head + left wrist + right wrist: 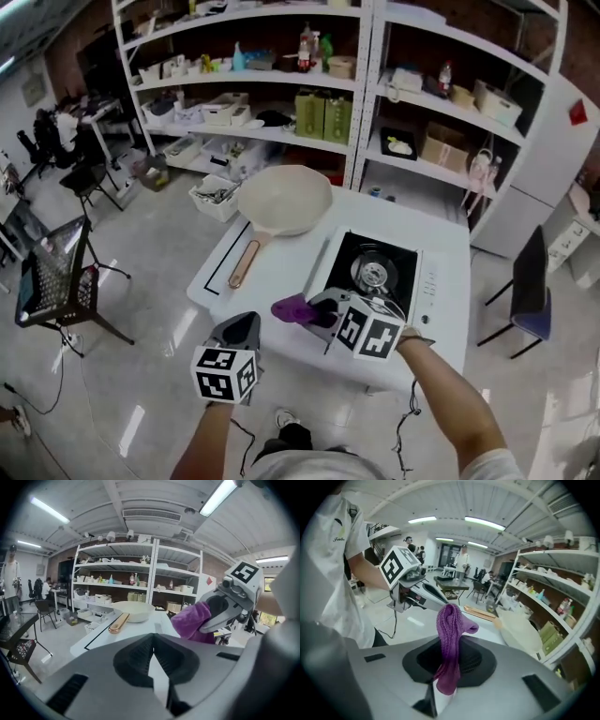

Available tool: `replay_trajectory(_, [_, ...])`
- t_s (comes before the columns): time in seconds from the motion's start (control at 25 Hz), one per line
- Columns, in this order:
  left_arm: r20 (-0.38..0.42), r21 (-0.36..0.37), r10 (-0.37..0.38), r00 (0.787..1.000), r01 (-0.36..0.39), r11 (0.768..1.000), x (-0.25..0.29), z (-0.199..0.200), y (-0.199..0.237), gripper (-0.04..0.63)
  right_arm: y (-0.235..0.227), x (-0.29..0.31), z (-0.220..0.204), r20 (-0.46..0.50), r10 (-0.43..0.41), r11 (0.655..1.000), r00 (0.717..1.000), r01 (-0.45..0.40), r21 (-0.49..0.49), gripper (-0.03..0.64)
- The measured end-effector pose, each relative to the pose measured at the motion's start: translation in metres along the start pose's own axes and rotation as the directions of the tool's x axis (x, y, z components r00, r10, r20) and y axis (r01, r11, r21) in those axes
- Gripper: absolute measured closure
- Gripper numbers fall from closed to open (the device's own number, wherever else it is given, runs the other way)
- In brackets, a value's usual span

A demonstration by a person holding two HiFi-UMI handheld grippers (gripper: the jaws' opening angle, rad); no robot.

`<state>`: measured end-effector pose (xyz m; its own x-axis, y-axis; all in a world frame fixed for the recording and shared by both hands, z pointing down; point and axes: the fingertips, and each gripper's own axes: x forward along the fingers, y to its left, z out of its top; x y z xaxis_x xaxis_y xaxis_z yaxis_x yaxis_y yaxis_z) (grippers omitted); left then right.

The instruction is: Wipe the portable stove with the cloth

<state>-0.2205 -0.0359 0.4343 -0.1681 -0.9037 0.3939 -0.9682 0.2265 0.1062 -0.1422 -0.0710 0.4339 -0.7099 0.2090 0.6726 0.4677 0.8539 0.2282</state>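
The portable stove (375,267), black-topped with a round burner, sits on the right half of a white table (281,277). My right gripper (317,311) hovers just off the stove's near left corner, shut on a purple cloth (292,307) that bunches out past its jaws. In the right gripper view the cloth (449,634) stands up between the jaws of the right gripper (449,667). My left gripper (242,328) hangs at the table's front edge, left of the cloth, jaws together and holding nothing. The left gripper view shows the cloth (192,620) to the right of the left gripper (152,644).
A cream pan (284,199) with a wooden handle lies on the table's far left part. White shelving (366,94) full of boxes and bottles stands behind the table. A black chair (56,277) stands on the floor to the left, another chair (525,291) to the right.
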Motion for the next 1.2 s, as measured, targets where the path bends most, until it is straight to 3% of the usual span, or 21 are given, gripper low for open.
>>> replay_trajectory(0.16, [0.009, 0.048, -0.045, 0.999, 0.044, 0.998, 0.006, 0.009, -0.037, 0.591, 0.004, -0.055, -0.017, 0.078, -0.146, 0.983, 0.986, 0.136, 0.120, 0.555])
replay_trajectory(0.32, [0.024, 0.093, -0.100, 0.995, 0.098, 0.991, 0.011, 0.019, -0.082, 0.589, 0.008, -0.111, -0.045, 0.090, -0.308, 0.927, 0.947, 0.278, 0.250, 0.555])
replay_trajectory(0.52, [0.031, 0.141, -0.153, 0.988, 0.147, 0.979, 0.015, 0.032, -0.131, 0.589, 0.018, -0.183, -0.083, 0.057, -0.505, 0.789, 0.861, 0.435, 0.434, 0.555])
replay_trajectory(0.68, [0.034, 0.166, -0.176, 0.984, 0.168, 0.972, 0.012, 0.038, -0.160, 0.591, 0.029, -0.232, -0.106, 0.042, -0.638, 0.662, 0.769, 0.520, 0.540, 0.555])
replay_trajectory(0.96, [0.051, 0.192, -0.197, 0.979, 0.184, 0.964, 0.004, 0.044, -0.195, 0.591, 0.042, -0.288, -0.135, 0.006, -0.791, 0.446, 0.611, 0.570, 0.690, 0.557])
replay_trajectory(1.04, [0.054, 0.196, -0.204, 0.978, 0.190, 0.962, 0.003, 0.044, -0.200, 0.589, 0.043, -0.297, -0.139, 0.009, -0.813, 0.413, 0.583, 0.565, 0.715, 0.557])
replay_trajectory(1.2, [0.047, 0.196, -0.206, 0.978, 0.193, 0.962, 0.001, 0.041, -0.206, 0.589, 0.044, -0.301, -0.144, -0.005, -0.820, 0.401, 0.572, 0.582, 0.707, 0.557])
